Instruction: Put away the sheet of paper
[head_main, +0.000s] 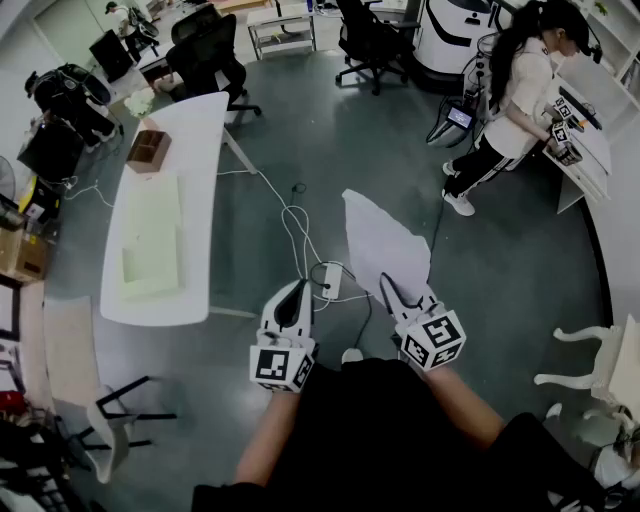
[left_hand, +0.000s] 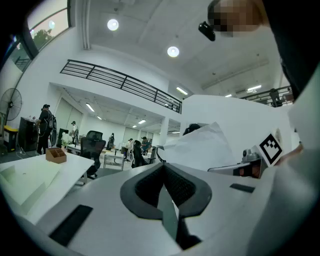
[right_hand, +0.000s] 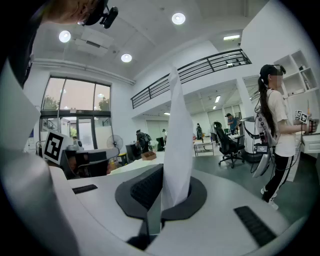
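Sheet of paper (head_main: 383, 243) stands up in the air over the floor (head_main: 330, 140), in front of the person and well apart from the white worktop (head_main: 205, 130) at the far left; the right gripper (head_main: 397, 292) has it by its near lower edge, its fingers (right_hand: 145, 187) clamped on the sheet so that only a narrow strip sits between the pads; the rest rises free above them, bowed and a little creased, its far edge uneven; the left gripper (head_main: 298, 292) is just beside it on the left, its fingers (left_hand: 150, 187) closed together on nothing and not touching the sheet. By the look of it the sheet is very light, thin and limp; it will likely flop, twist and catch any draught when carried, and it could tear or slip out if tugged sideways against one narrow pinch; a firm squeeze should cost no more than a crease. The best hold, I judge, is along an edge, as now; a second pinch by the left gripper on the near left edge would spread the sheet and keep it from folding over when it is laid flat, perhaps on the worktop near the brown box (head_main: 148, 150).
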